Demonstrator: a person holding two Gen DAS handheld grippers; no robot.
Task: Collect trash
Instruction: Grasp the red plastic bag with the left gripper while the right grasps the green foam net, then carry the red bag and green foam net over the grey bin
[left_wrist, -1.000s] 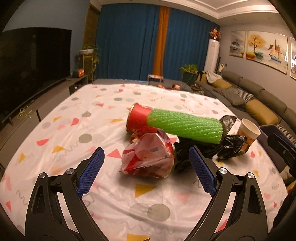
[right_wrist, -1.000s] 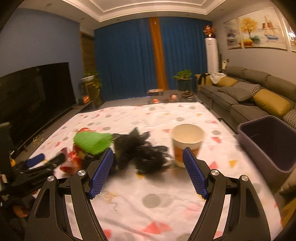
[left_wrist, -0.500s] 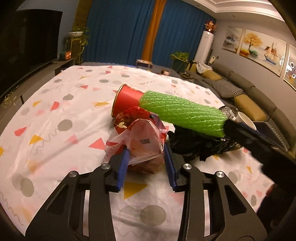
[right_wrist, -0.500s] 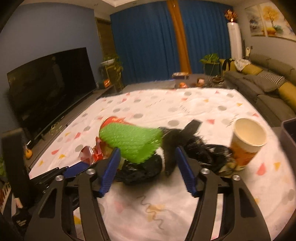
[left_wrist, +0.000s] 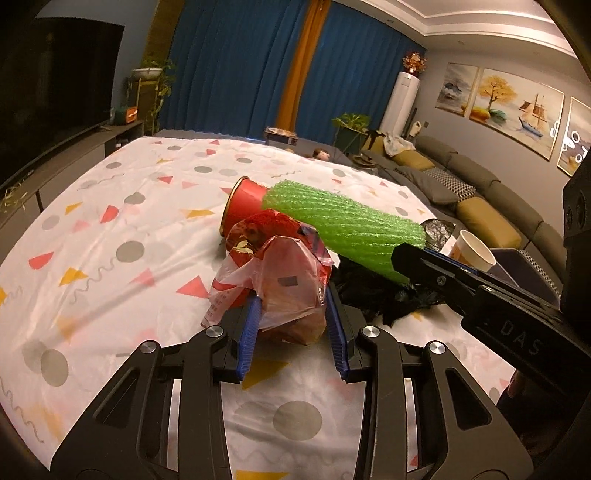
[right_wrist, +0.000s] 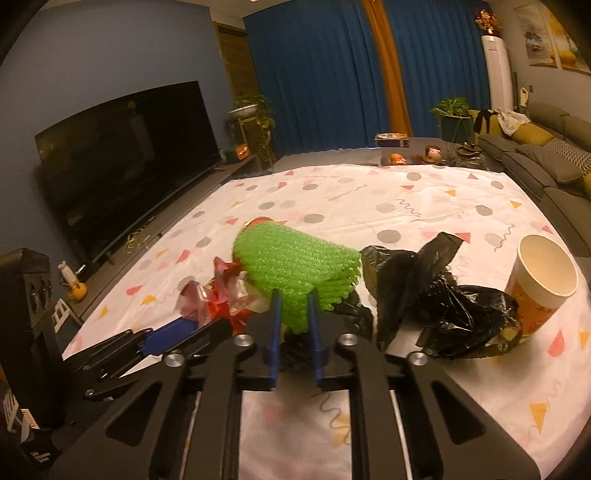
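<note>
Our left claw (left_wrist: 293, 328) grips the red plastic bag (left_wrist: 284, 280) on the counter (left_wrist: 110, 258); our right claw (right_wrist: 293, 325), just closing, seemingly pinches the green foam sleeve (right_wrist: 295, 266): lift both together, gently

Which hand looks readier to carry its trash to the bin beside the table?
Right, probably. The right gripper pinches the green foam sleeve, and the dark bin sits on that side past the paper cup. The left gripper grips the red plastic bag, farther away.
</note>
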